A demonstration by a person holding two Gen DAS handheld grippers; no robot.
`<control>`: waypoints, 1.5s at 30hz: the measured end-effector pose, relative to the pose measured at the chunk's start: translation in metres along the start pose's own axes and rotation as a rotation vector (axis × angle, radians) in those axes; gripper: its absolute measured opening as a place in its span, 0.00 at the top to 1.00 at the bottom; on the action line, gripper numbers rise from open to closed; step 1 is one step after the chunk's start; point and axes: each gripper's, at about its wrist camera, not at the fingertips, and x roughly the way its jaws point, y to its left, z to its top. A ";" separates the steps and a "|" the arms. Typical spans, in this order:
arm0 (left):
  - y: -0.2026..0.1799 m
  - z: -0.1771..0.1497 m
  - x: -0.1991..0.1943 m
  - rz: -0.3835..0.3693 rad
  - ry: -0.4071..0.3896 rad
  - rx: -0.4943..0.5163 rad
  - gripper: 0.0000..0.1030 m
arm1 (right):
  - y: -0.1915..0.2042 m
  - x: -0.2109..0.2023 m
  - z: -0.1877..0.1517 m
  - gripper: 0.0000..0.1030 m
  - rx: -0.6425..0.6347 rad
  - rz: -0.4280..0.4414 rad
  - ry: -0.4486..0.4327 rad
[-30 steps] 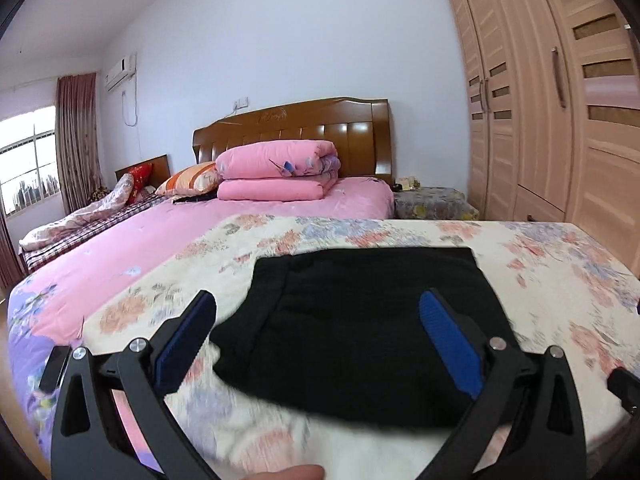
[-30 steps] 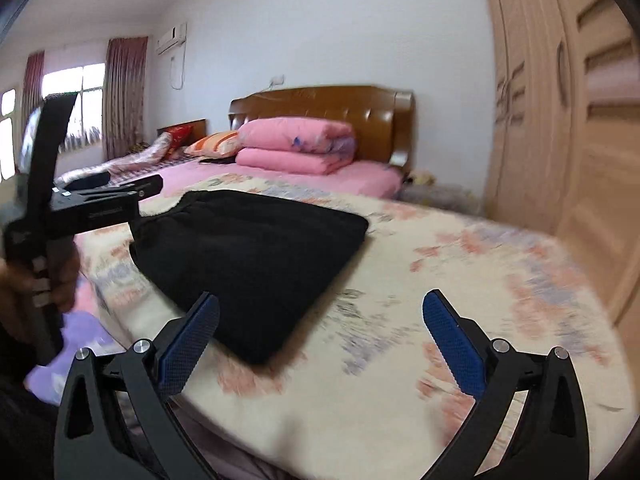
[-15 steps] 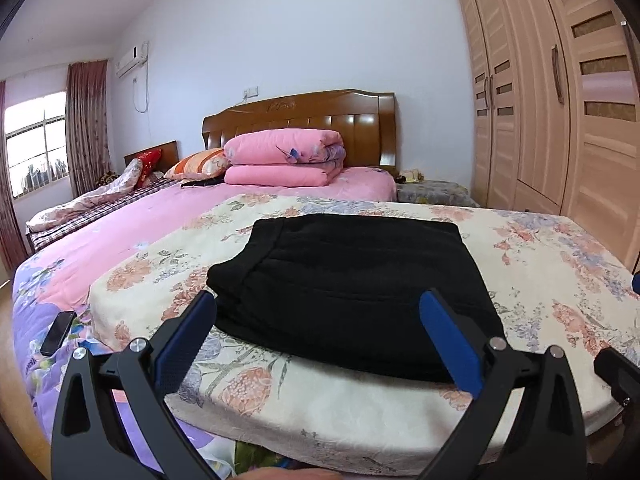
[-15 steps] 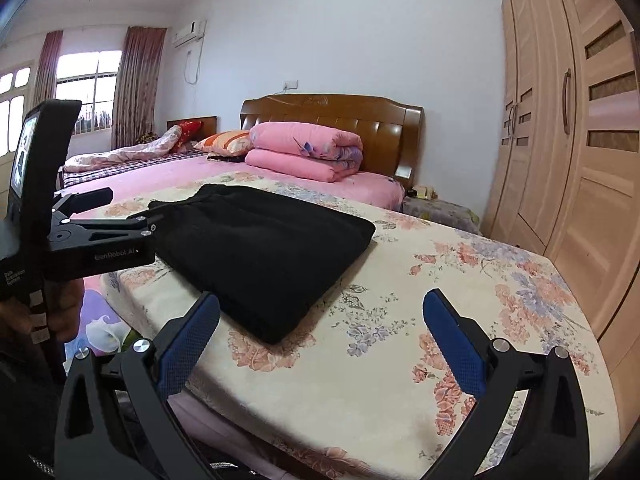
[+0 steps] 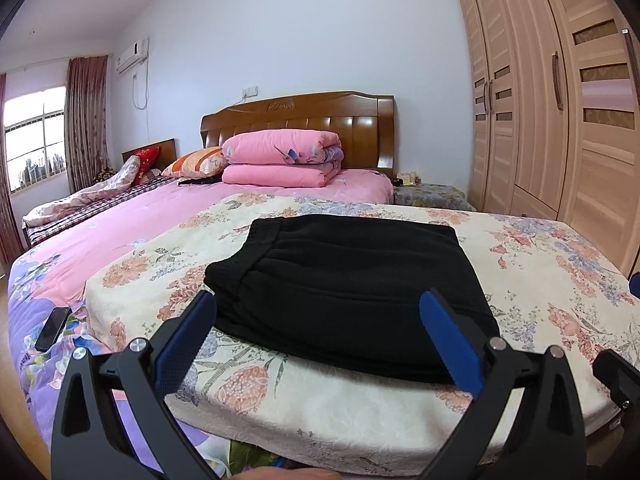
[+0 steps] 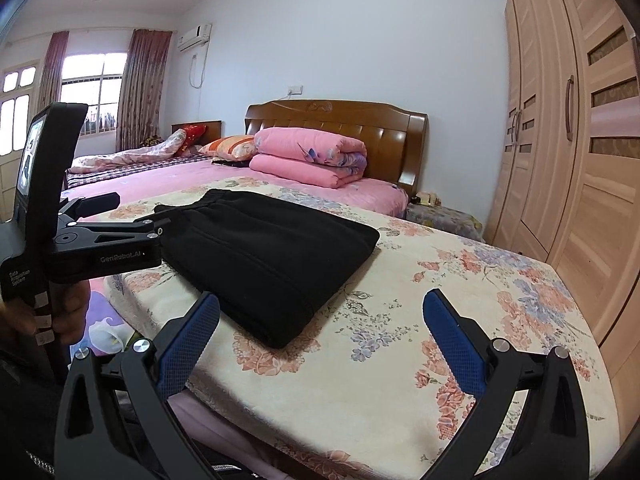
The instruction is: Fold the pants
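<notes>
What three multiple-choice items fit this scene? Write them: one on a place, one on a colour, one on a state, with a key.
1. Where do the pants lie?
A. on the floral blanket
B. on the floor
C. in the wardrobe

2. What colour are the pants?
A. pink
B. black
C. white

3. How is the left claw?
A. shut on the pants
B. open, holding nothing
C. shut on a phone

Key: 1 A, blanket shows all around them; 2 B, dark throughout; 3 B, its pads stand wide apart, short of the cloth.

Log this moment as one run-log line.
task: fold pants | black pants: folded, flat on floral blanket | left gripper: open, empty | right gripper: open, empty
</notes>
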 end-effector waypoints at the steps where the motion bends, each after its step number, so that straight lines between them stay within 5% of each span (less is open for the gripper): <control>1: 0.000 0.000 -0.001 -0.001 -0.001 0.000 0.01 | -0.001 0.001 0.000 0.04 0.000 0.001 0.001; 45: -0.002 -0.001 -0.001 -0.011 -0.004 -0.004 0.01 | 0.003 0.002 -0.001 0.04 -0.001 0.004 0.009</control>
